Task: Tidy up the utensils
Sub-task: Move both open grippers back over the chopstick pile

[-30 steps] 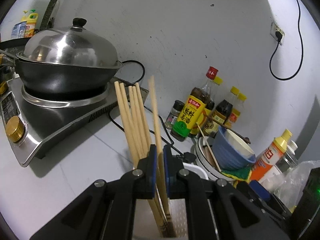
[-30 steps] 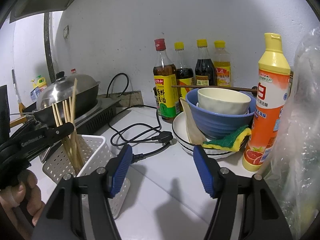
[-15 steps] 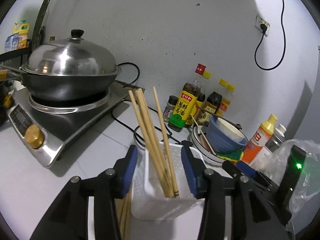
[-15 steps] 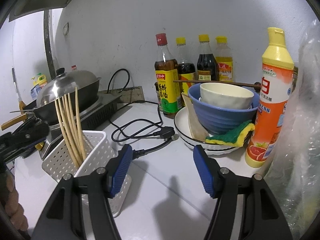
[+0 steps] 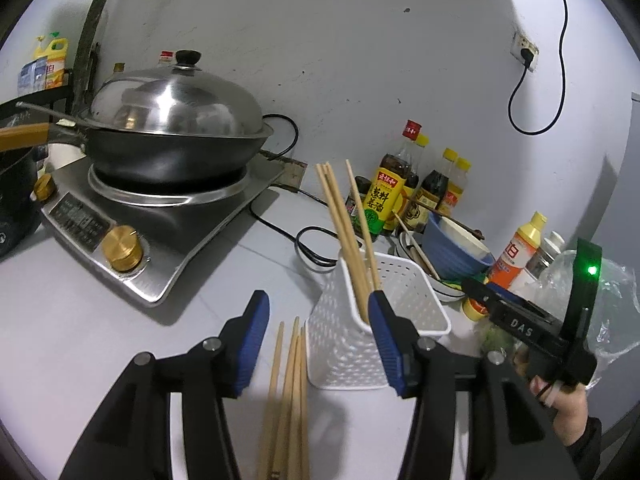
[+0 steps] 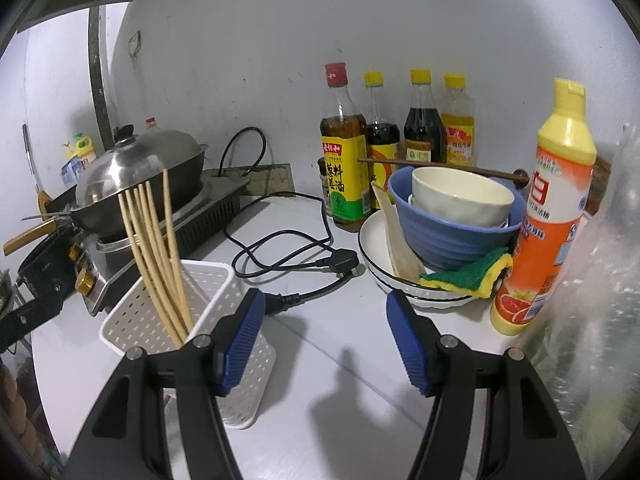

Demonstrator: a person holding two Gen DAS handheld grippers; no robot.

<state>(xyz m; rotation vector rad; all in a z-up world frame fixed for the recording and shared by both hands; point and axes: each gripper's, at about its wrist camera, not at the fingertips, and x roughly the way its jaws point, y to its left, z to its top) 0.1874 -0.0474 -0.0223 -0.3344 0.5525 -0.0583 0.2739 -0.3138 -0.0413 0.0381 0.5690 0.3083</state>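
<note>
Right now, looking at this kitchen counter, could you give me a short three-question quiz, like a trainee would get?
1. True or false: every chopstick already stands in the white basket.
2. Which sits inside the blue bowl? A) sponge B) cream bowl C) bottle
3. Fill in: the left gripper is ____, gripping nothing.

Key:
1. False; loose chopsticks lie on the counter beside it.
2. B, the cream bowl.
3. Open; its jaws have just been opening.
</note>
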